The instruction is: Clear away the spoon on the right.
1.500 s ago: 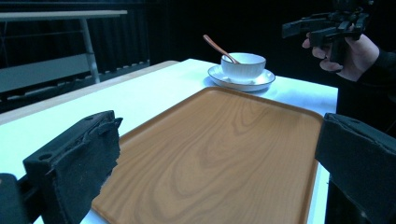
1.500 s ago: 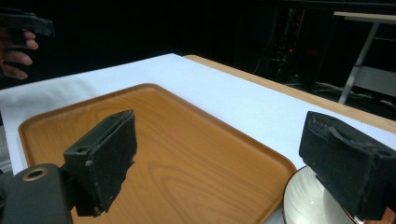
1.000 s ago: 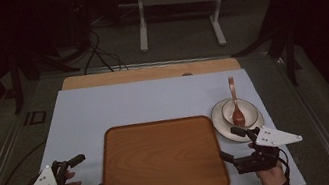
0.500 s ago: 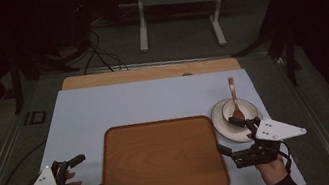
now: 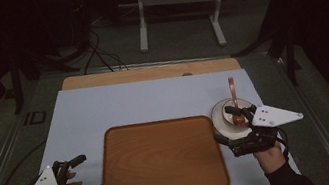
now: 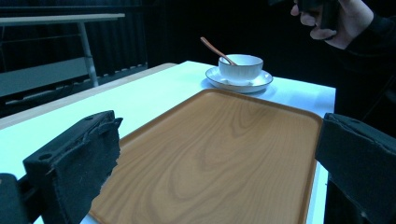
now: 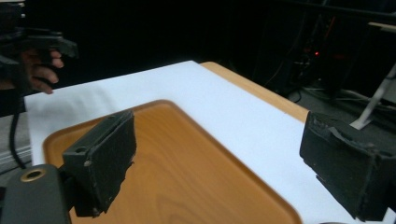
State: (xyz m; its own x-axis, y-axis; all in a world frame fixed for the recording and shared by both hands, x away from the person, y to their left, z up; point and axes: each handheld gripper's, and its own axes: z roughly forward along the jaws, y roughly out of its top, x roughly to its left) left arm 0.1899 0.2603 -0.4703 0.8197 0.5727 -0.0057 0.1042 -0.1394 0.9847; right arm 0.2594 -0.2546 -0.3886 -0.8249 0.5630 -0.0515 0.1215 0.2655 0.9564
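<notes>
One tray (image 5: pixel 161 160), one bowl (image 5: pixel 228 112), one spoon (image 5: pixel 233 96), two open tongs (image 5: pixel 83 176).

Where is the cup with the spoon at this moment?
In the high view, the cup stands on its saucer on the table's right side, just past the right edge of the wooden tray. The right gripper is directly beside it.
</notes>
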